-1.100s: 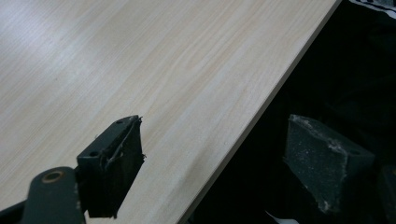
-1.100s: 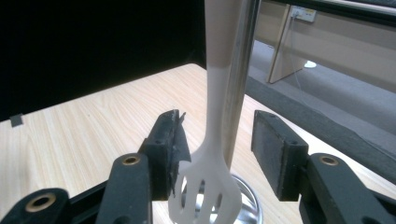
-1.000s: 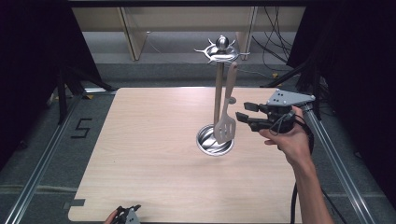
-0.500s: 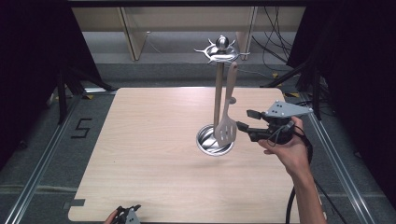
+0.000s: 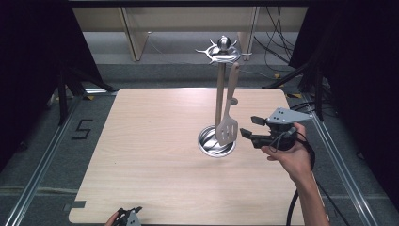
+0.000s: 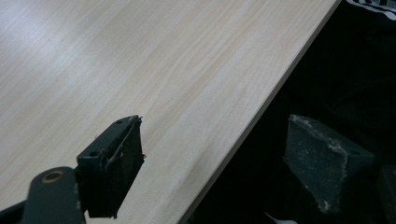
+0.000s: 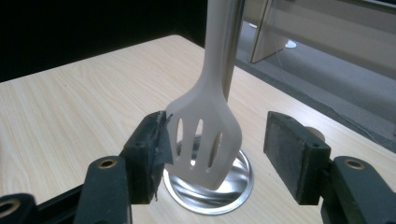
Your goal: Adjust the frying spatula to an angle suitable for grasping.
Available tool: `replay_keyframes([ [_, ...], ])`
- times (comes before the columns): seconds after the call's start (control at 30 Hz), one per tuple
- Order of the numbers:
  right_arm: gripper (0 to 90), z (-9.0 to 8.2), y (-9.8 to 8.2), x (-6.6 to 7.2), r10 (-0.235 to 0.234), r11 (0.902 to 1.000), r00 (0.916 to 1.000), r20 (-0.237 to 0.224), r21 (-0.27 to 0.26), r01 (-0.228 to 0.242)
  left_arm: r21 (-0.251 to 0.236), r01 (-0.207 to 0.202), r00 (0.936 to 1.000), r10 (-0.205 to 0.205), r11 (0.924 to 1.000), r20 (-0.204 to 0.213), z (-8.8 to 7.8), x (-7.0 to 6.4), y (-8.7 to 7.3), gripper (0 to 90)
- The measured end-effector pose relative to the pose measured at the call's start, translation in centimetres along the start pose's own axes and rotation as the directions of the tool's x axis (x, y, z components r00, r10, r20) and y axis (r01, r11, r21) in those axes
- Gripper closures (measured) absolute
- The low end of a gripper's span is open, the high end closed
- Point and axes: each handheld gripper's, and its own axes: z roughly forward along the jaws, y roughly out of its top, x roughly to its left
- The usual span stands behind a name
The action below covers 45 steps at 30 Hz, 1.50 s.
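One spatula [image 5: 227, 127] hangs from the rack [image 5: 220, 94] near the surface's far right part, its slotted blade just above the rack's round base [image 5: 216, 143]. The right hand-held gripper [image 5: 248, 127] has just been opening its jaws; they bracket the blade without clamping it, one pad at most grazing its edge. Judged step: releasing or regrasping the hung spatula. Next, the jaws need to back away level, clear of the blade. The right gripper view shows the slots [image 7: 198, 140]. The left hand-held gripper [image 6: 210, 158] waits open and empty at the near edge.
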Motion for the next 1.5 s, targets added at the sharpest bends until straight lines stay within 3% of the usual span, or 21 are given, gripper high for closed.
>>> replay_keyframes([
  [0.07, 40.2, -0.1, -0.3, -0.1, -0.01, 0.9999, 0.9999, -0.005, 0.007, 0.01, -0.002, 0.003, 1.0, -0.003, 1.0, 0.004, 0.0, 0.0, 0.0, 18.7],
  [0.13, 39.8, -0.2, -0.5, 0.0, 0.016, 0.9996, 0.9999, -0.004, 0.024, -0.016, -0.001, 0.0, 1.0, 0.0, 1.0, -0.002, 0.0, 0.0, 0.0, 18.8],
  [0.27, 38.4, -0.2, -0.9, -0.1, -0.003, 0.9995, 1.0, -0.003, 0.032, 0.003, 0.001, 0.001, 1.0, -0.001, 1.0, 0.004, 0.0, 0.1, 0.0, 18.7],
  [0.3, 38.2, -0.2, -1.0, 0.3, 0.037, 0.9985, 0.9993, 0.0, 0.039, -0.037, 0.001, 0.001, 1.0, -0.001, 1.0, 0.004, 0.0, 0.1, 0.0, 18.7],
  [0.33, 38.0, -0.2, -1.1, 0.1, 0.016, 0.9987, 0.9998, -0.011, 0.049, -0.015, 0.001, 0.001, 1.0, -0.001, 1.0, 0.004, 0.0, 0.1, 0.0, 18.8],
  [0.4, 37.6, -0.2, -1.2, 0.0, 0.017, 0.9987, 0.9998, -0.01, 0.049, -0.017, 0.004, -0.004, 1.0, 0.004, 1.0, 0.003, 0.0, 0.1, 0.1, 18.8],
  [0.43, 37.4, -0.3, -1.3, 0.2, 0.045, 0.9972, 0.9989, -0.012, 0.061, -0.044, 0.005, -0.007, 1.0, 0.007, 1.0, 0.004, 0.0, 0.1, 0.1, 18.7],
  [0.57, 36.9, -0.3, -1.6, 0.1, 0.012, 0.9988, 0.9999, -0.006, 0.048, -0.012, -0.002, -0.001, 1.0, 0.001, 1.0, -0.002, 0.1, 0.0, 0.3, 18.8],
  [0.67, 36.3, -0.2, -2.0, 0.3, 0.036, 0.9976, 0.9993, -0.006, 0.06, -0.036, -0.003, -0.006, 1.0, 0.006, 1.0, -0.006, 0.1, 0.0, 0.4, 18.8],
  [0.73, 36.2, -0.1, -2.2, 0.2, 0.025, 0.9978, 0.9997, 0.0, 0.061, -0.025, 0.004, -0.018, 0.9998, 0.018, 0.9998, 0.01, 0.0, 0.0, 0.4, 18.7],
  [0.77, 36.1, 0.0, -2.5, 0.3, 0.041, 0.9954, 0.9991, -0.009, 0.087, -0.04, -0.003, 0.003, 1.0, -0.003, 1.0, -0.007, 0.1, 0.0, 0.3, 18.8],
  [0.8, 35.9, 0.1, -2.7, 0.2, 0.028, 0.9958, 0.9996, -0.005, 0.087, -0.027, -0.005, 0.007, 1.0, -0.007, 1.0, -0.001, 0.1, 0.0, 0.3, 18.7],
  [0.83, 35.8, 0.2, -2.9, 0.4, 0.044, 0.9949, 0.999, -0.001, 0.091, -0.043, 0.001, 0.003, 1.0, -0.003, 1.0, 0.006, 0.0, 0.1, 0.3, 18.8],
  [0.97, 35.1, 0.4, -3.5, 0.4, 0.028, 0.994, 0.9996, -0.005, 0.106, -0.028, 0.002, -0.003, 0.9999, 0.003, 1.0, -0.012, 0.0, 0.1, 0.3, 18.7],
  [1.1, 34.4, 0.5, -4.1, 0.4, 0.024, 0.9921, 0.9997, -0.008, 0.123, -0.023, 0.002, 0.006, 0.9999, -0.006, 1.0, 0.008, 0.0, 0.0, 0.3, 18.7],
  [1.13, 34.3, 0.5, -4.2, 0.5, 0.042, 0.9902, 0.999, -0.014, 0.134, -0.039, 0.002, 0.006, 0.9999, -0.006, 1.0, 0.008, 0.0, 0.0, 0.3, 18.7],
  [1.33, 34.0, 0.7, -5.0, 0.6, 0.042, 0.9863, 0.9987, -0.029, 0.16, -0.037, -0.008, 0.007, 1.0, -0.007, 0.9999, 0.003, 0.0, 0.0, 0.3, 18.7],
  [1.37, 33.9, 0.7, -5.1, 0.8, 0.047, 0.9862, 0.9988, -0.016, 0.159, -0.044, -0.015, -0.013, 0.9999, 0.013, 0.9998, 0.002, 0.0, 0.1, 0.3, 18.7],
  [1.43, 33.9, 0.5, -5.2, 0.9, 0.049, 0.9844, 0.9986, -0.019, 0.17, -0.045, -0.011, 0.012, 0.9999, -0.012, 0.9999, 0.002, 0.0, 0.0, 0.3, 18.7],
  [1.5, 33.9, 0.5, -5.3, 0.7, 0.02, 0.9867, 0.9994, -0.03, 0.162, -0.015, -0.009, 0.01, 0.9999, -0.01, 0.9999, 0.004, 0.1, 0.0, 0.3, 18.7],
])
